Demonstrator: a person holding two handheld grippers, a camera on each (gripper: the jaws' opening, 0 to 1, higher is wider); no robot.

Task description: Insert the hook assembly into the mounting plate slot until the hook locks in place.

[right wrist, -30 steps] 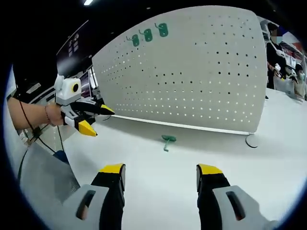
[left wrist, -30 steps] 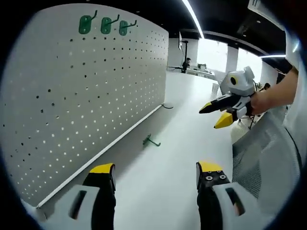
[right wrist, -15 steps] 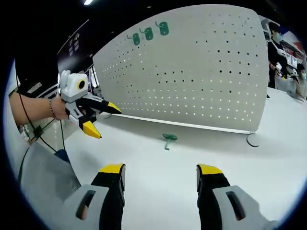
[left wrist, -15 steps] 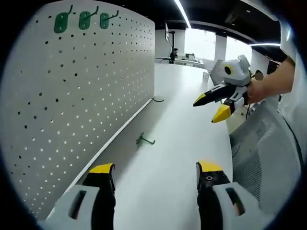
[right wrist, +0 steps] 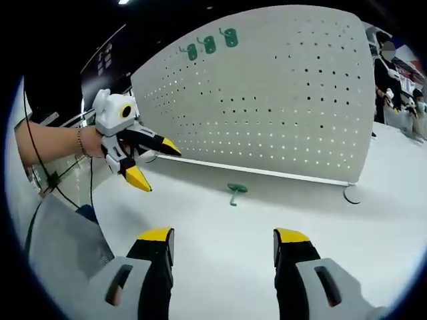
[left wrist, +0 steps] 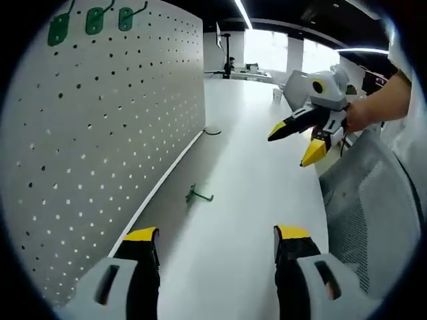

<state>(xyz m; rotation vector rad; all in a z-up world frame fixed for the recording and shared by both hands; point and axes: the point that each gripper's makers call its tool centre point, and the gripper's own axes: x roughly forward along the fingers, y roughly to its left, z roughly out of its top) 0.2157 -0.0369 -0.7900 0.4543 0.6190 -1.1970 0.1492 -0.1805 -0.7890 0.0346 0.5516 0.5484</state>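
White tabletop (right wrist: pixel 220 253) holds a green hook (right wrist: pixel 234 192) near the pegboard (right wrist: pixel 280 93), well ahead of both grippers' wide, empty jaws: left gripper (left wrist: pixel 217 247), right gripper (right wrist: pixel 223 247).

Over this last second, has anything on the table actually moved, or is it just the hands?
Just the hands. The left gripper, open and empty, has come closer to the pegboard and the loose green hook; the right gripper, also open and empty, has drifted a little. Nothing was gripped or released. The loose hook lies in the same spot on the white table, and three green hooks hang on the board as before.
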